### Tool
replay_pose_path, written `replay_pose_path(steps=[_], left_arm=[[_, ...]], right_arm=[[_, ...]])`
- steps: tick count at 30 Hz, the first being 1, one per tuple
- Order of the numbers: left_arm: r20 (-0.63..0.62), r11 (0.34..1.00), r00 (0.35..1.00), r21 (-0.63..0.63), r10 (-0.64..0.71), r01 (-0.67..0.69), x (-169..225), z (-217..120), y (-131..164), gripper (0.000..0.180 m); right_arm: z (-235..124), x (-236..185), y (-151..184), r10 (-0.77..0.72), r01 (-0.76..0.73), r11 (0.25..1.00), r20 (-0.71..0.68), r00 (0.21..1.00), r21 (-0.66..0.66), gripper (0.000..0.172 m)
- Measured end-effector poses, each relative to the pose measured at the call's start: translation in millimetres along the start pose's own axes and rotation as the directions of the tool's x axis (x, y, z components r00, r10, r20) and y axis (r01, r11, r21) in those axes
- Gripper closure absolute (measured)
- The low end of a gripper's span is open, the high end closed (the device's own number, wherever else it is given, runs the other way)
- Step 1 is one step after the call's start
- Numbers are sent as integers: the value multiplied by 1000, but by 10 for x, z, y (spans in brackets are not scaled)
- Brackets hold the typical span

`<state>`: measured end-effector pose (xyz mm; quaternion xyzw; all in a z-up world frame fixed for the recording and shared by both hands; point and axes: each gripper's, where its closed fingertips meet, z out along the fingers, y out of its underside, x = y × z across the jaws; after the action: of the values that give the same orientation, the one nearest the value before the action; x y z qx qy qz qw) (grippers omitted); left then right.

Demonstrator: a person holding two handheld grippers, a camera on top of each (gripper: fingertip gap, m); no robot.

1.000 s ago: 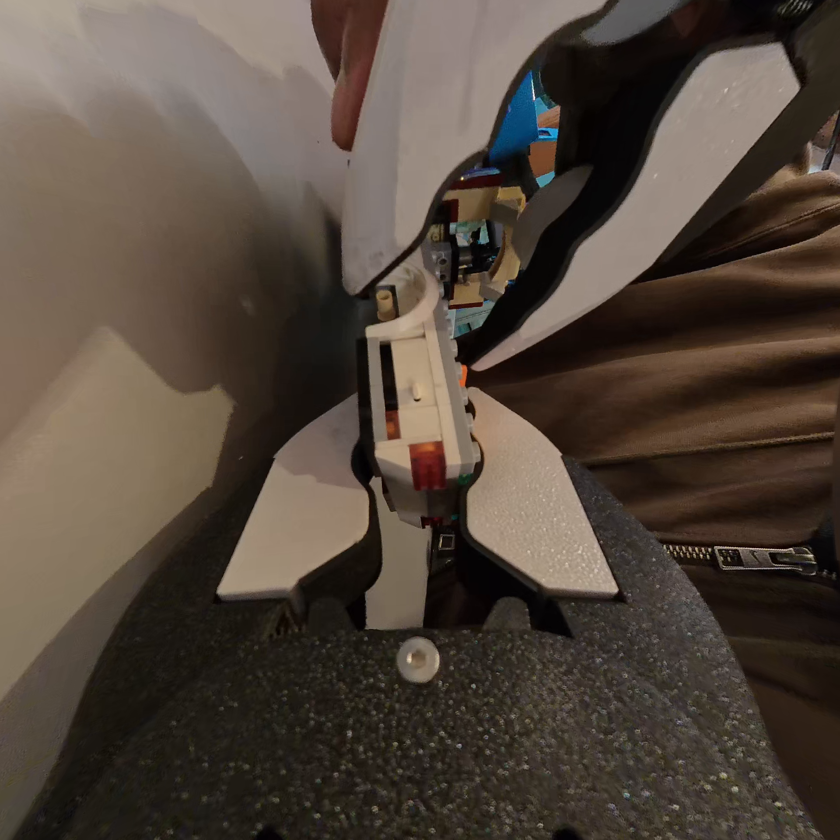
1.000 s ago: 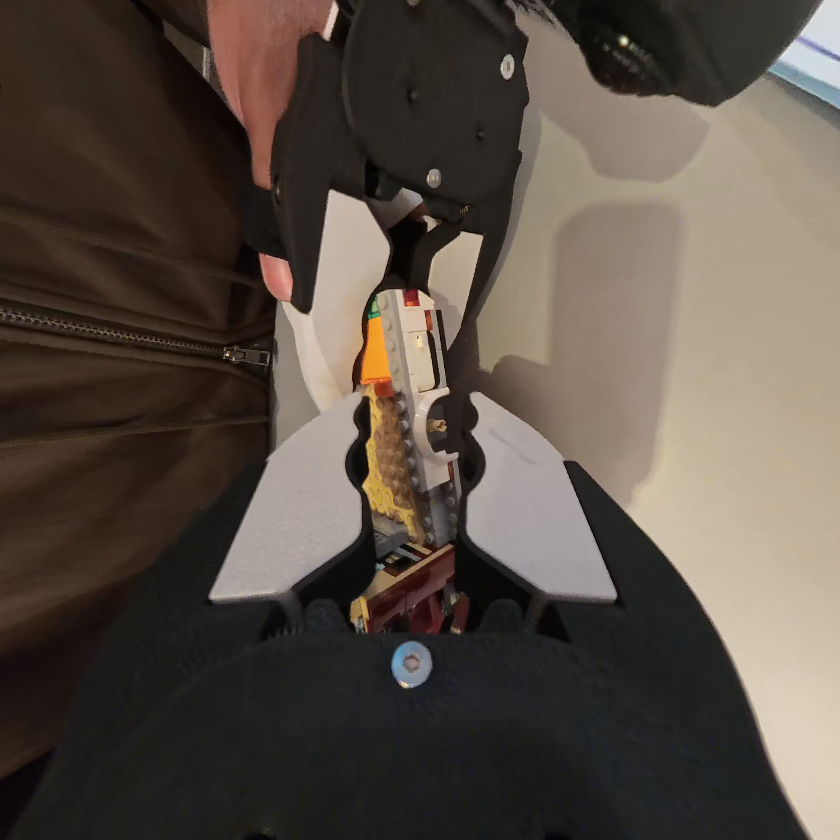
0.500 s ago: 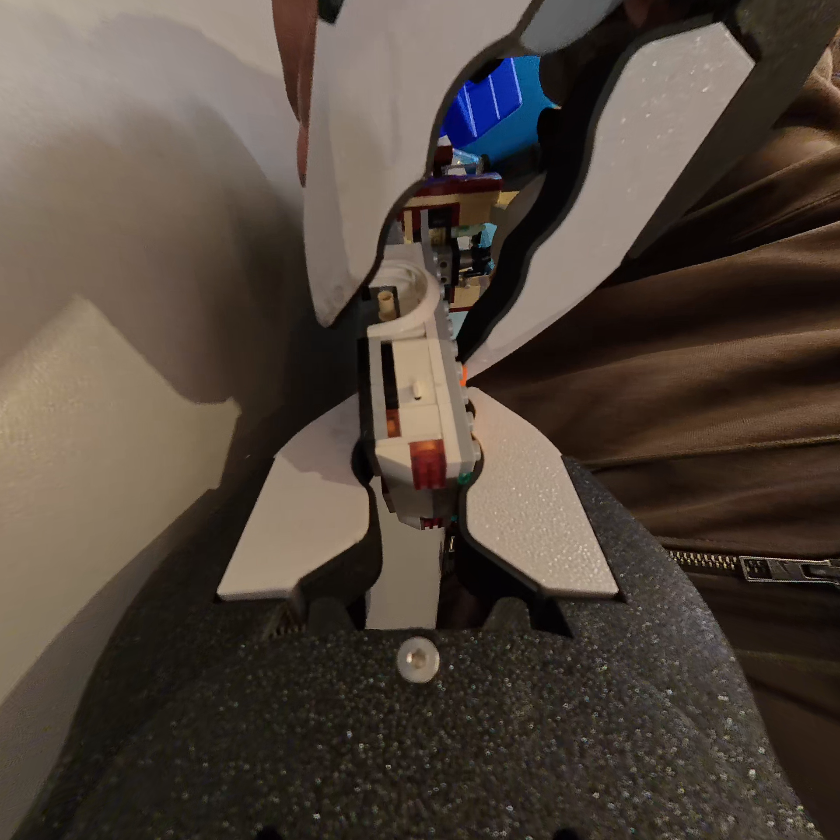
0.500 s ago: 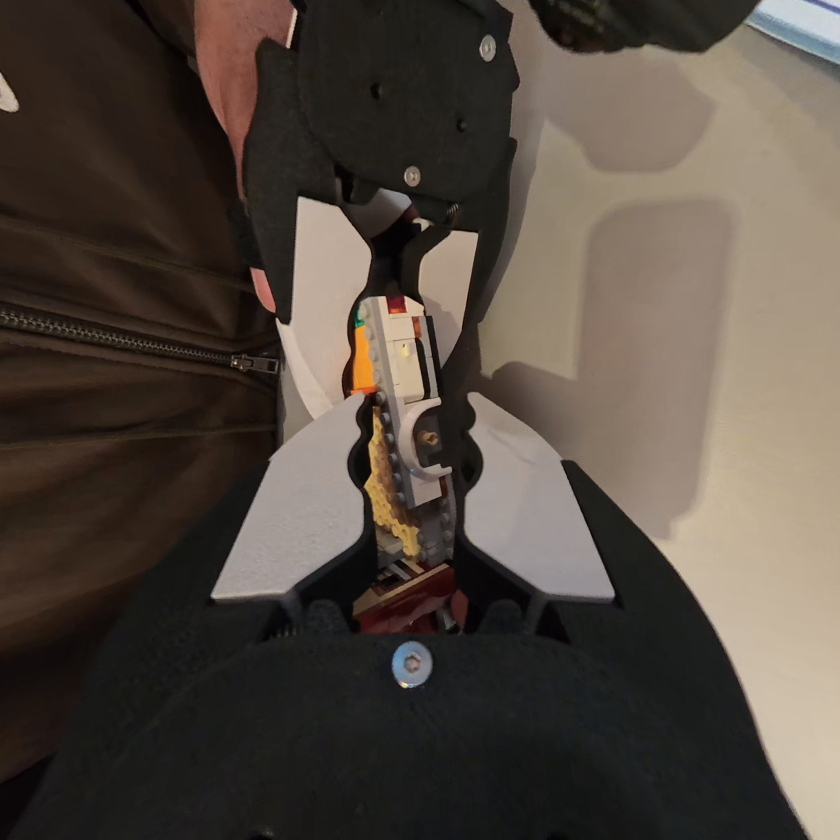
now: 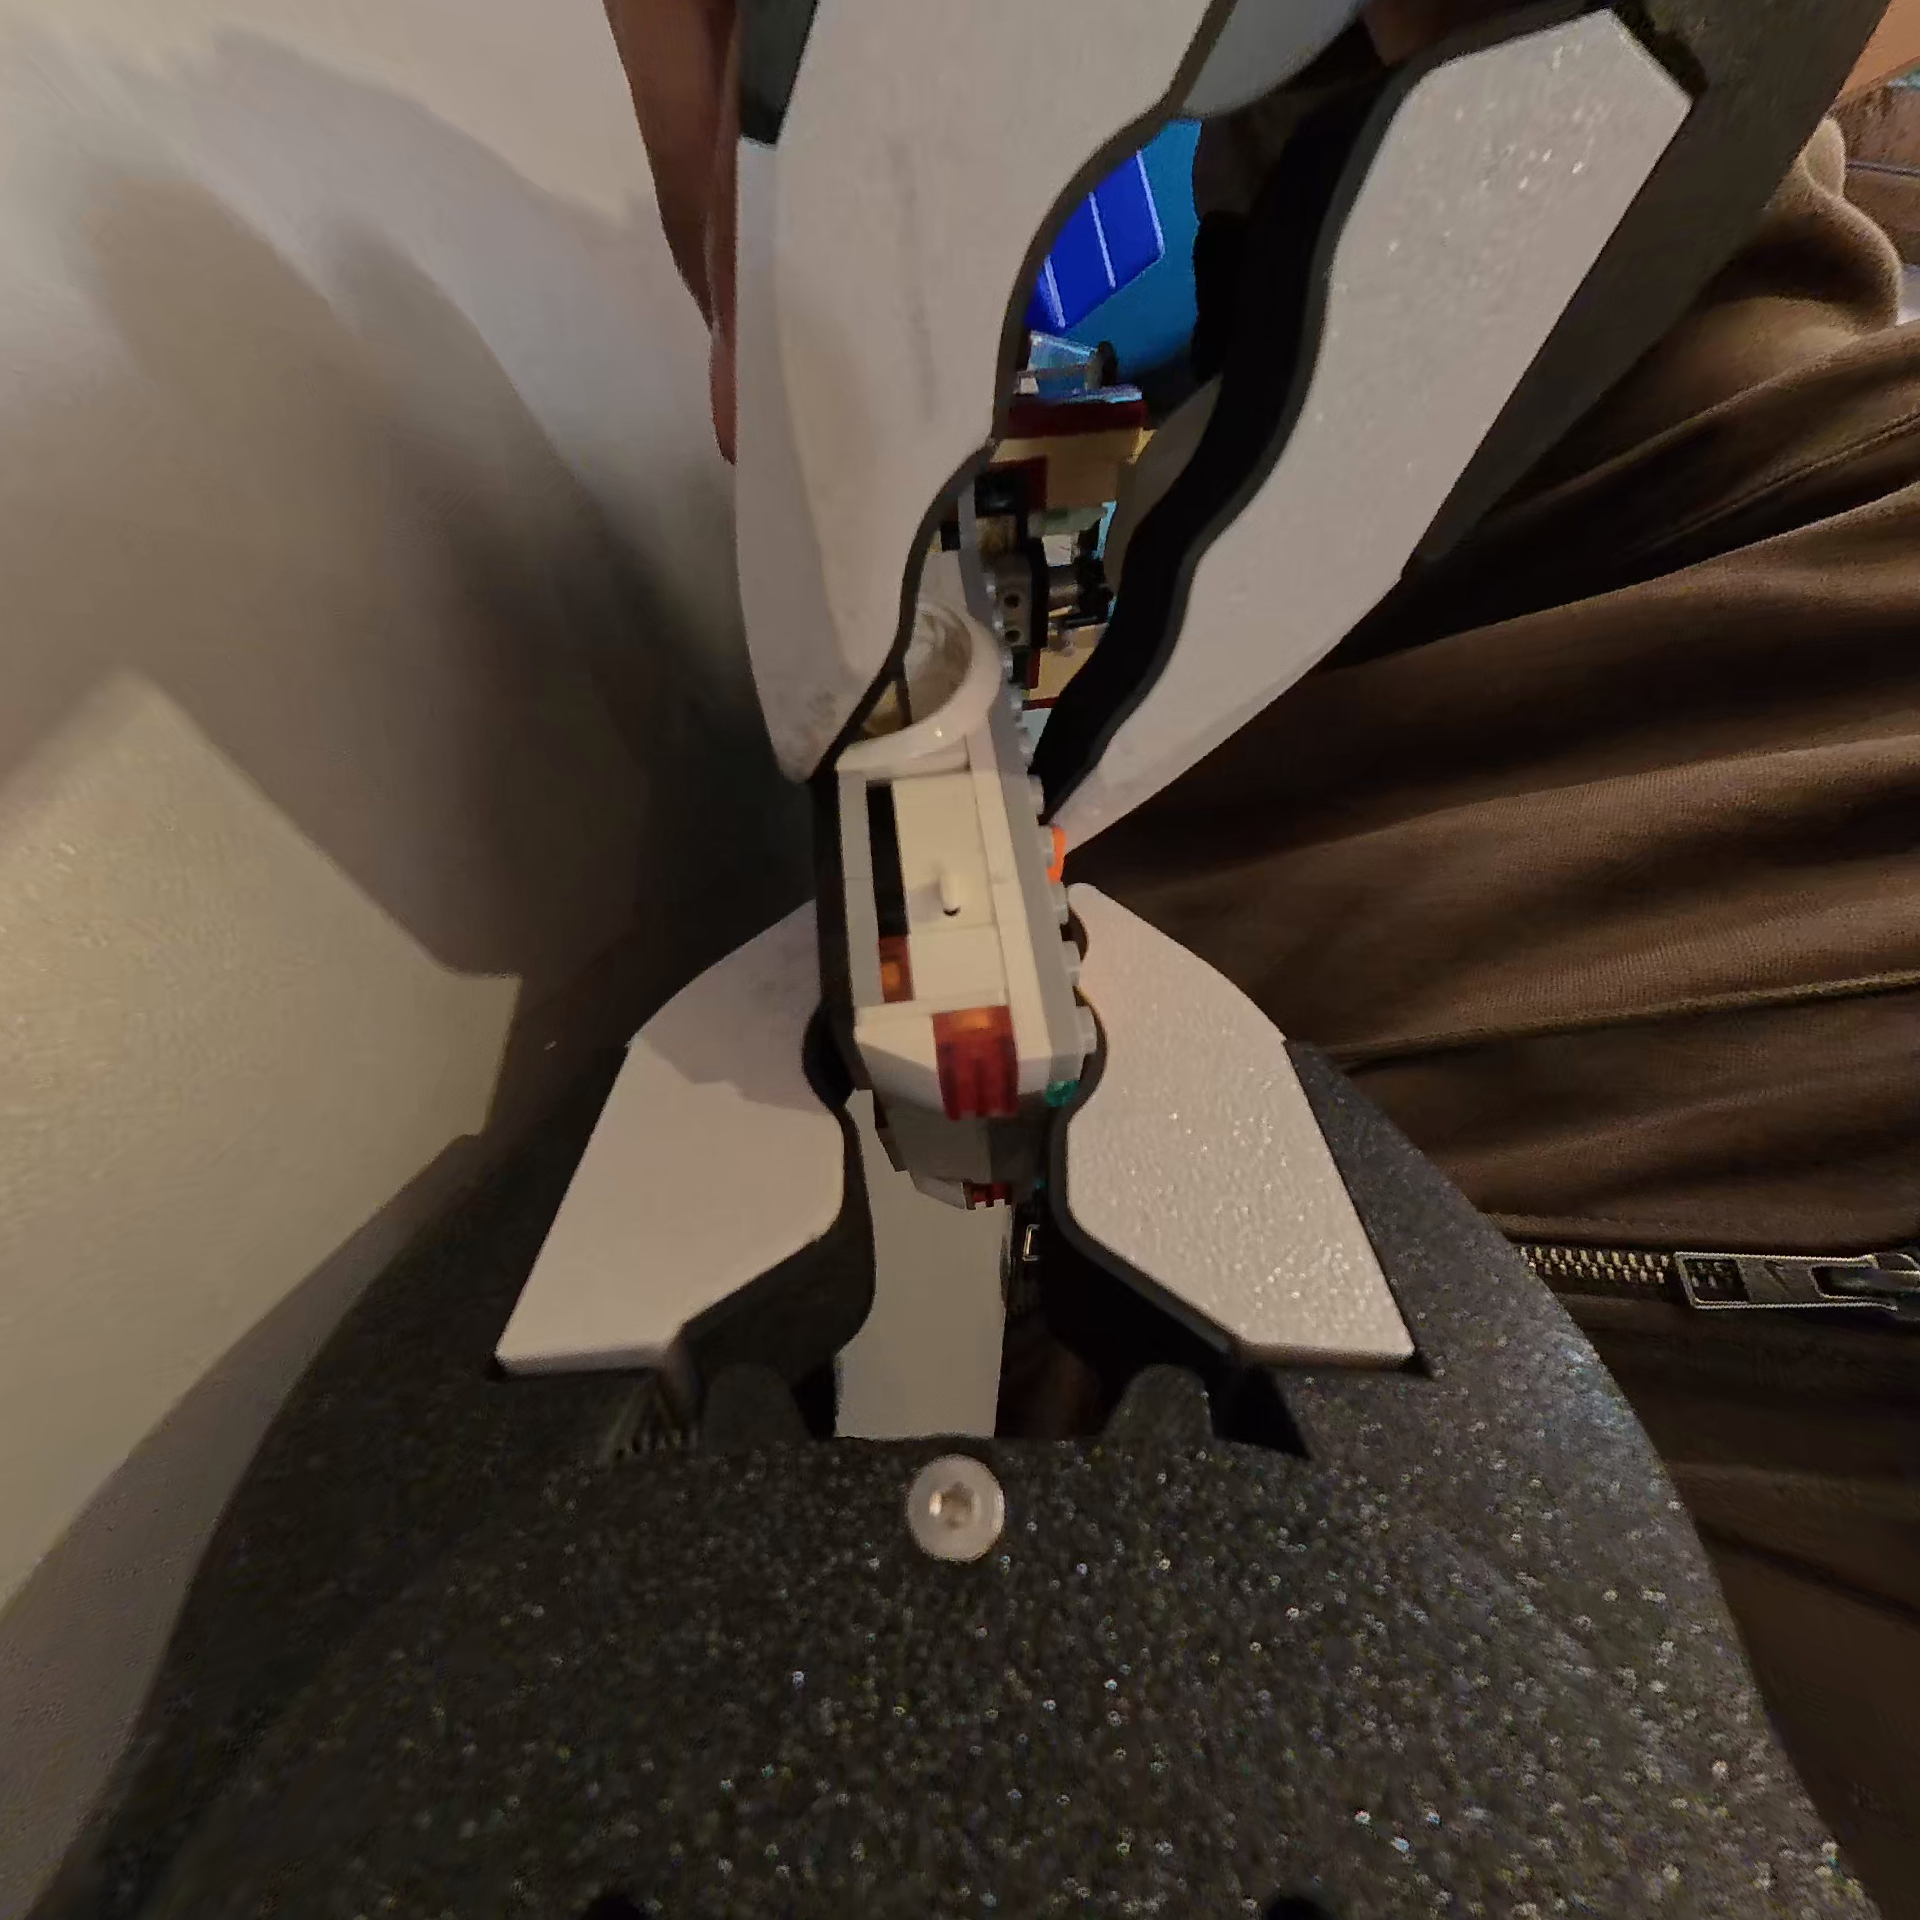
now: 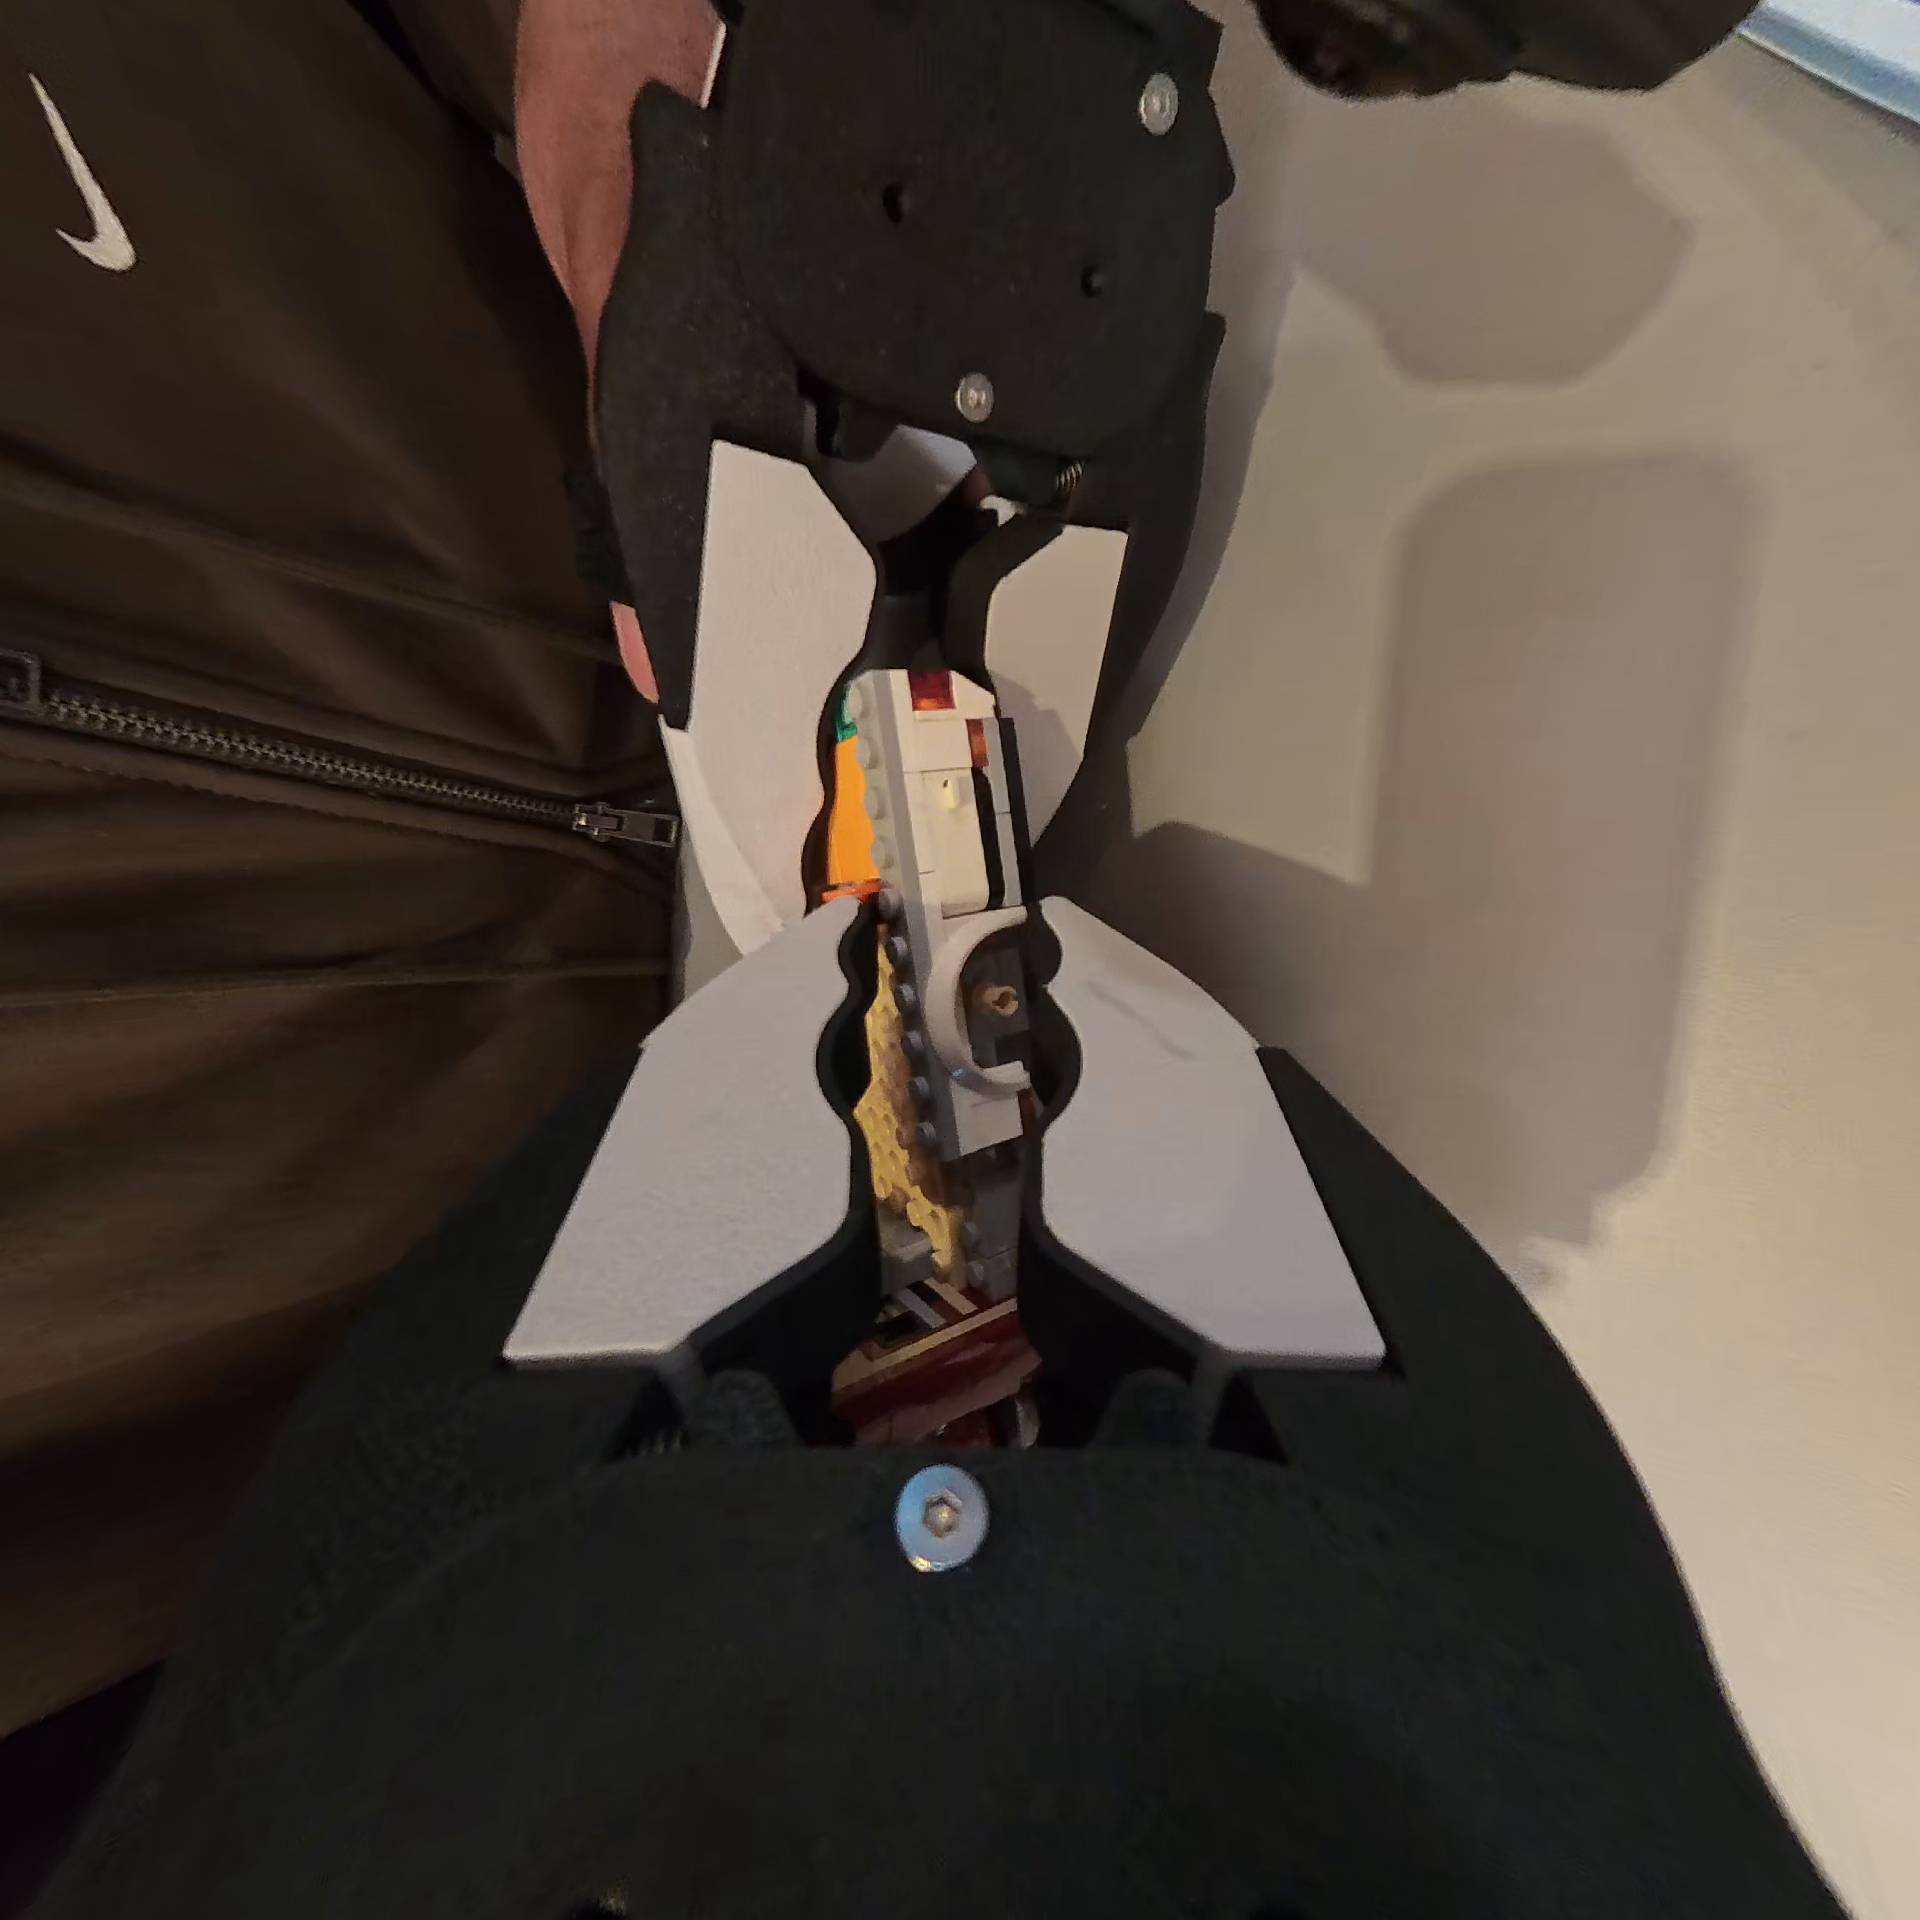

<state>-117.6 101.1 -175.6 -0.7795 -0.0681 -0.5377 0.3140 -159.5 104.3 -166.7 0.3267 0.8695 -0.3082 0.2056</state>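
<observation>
— What sits between the jaws of the left gripper (image 5: pixel 951 997)?

— One end of a toy brick model (image 5: pixel 951 935), white and grey, with a dark red translucent piece on its near end and a bit of orange on its right edge. The left jaws pinch that end: the right pad lies against the studded grey side, the left pad against the dark strip on the other side.

— And the right gripper (image 6: pixel 945 997)?

— It faces the left one, nearly tip to tip, and its jaws are closed on the same model (image 6: pixel 935 1039) further along. There the model shows a white curved arch piece, a grey studded plate, tan studs beneath and dark brown-red bricks deeper between the fingers. The grey plate and the arch fill the narrow slot between the black pads; contact looks firm on the right pad, and the left pad is close against the tan studs.

— So where is the model?

— Held in the air between the two grippers, spanning from one to the other.

— What lies around them?

— A person's brown zipped jacket (image 6: pixel 260 935) on one side, a pale worktop (image 6: pixel 1662 935) with soft shadows on the other, a hand (image 6: pixel 582 208) behind the left gripper's black body, and a blue object (image 5: pixel 1112 239) seen through the right gripper's fingers.
</observation>
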Motion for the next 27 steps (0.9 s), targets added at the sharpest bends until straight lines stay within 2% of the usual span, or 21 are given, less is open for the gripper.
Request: replay_pose_path(steps=[9, 19, 27], left_arm=[[43, 1000, 999, 5, 10, -10, -52, -21, -11, 145], [30, 1000, 999, -1, 22, -22, -23, -20, -1, 144], [2, 999, 1000, 44, -10, 10, -19, -49, -72, 145]], right_arm=[[13, 45, -16, -23, 22, 999, -56, 998, -30, 145], [12, 23, -17, -26, 25, 998, -12, 1000, -50, 146], [-32, 55, -58, -44, 44, 999, -38, 998, -4, 145]])
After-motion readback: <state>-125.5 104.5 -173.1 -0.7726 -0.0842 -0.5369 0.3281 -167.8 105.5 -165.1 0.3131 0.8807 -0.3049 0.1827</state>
